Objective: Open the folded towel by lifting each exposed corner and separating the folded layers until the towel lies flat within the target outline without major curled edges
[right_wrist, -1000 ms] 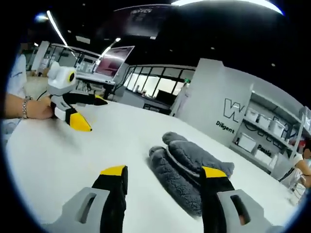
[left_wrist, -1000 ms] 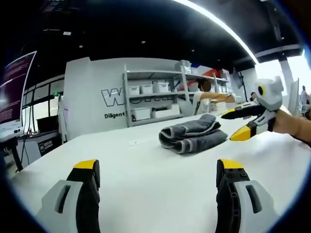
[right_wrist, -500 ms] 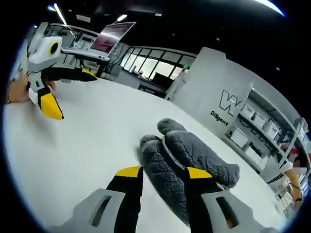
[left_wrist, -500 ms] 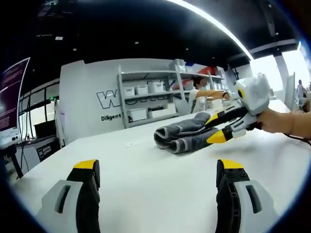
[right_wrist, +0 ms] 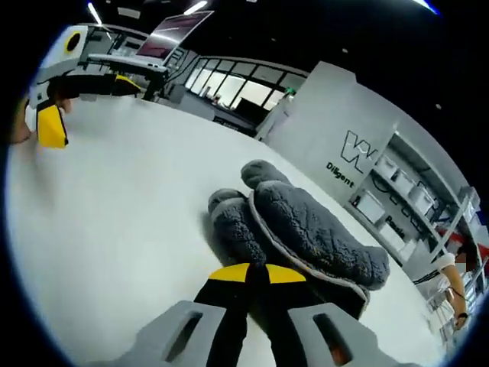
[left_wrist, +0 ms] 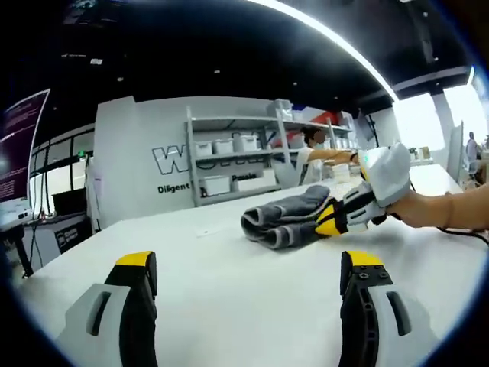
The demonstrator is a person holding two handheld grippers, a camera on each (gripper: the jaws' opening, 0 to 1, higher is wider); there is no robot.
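A grey folded towel lies in a thick bundle on the white table. In the right gripper view the towel sits just past my right gripper, whose yellow tips meet on the towel's near edge. From the left gripper view, that right gripper comes in from the right, held by a hand, its tips at the towel's right end. My left gripper hovers open over bare table, well short of the towel. It appears again as the left gripper at the upper left, jaws apart.
Behind the table stands a grey wall with lettering and a shelf unit with white bins. A person stands at the shelves. A lit screen and desks sit beyond the far table edge.
My right gripper has moved forward to the towel and its jaws have gone from open to shut on the near edge. My left gripper stays open in much the same place.
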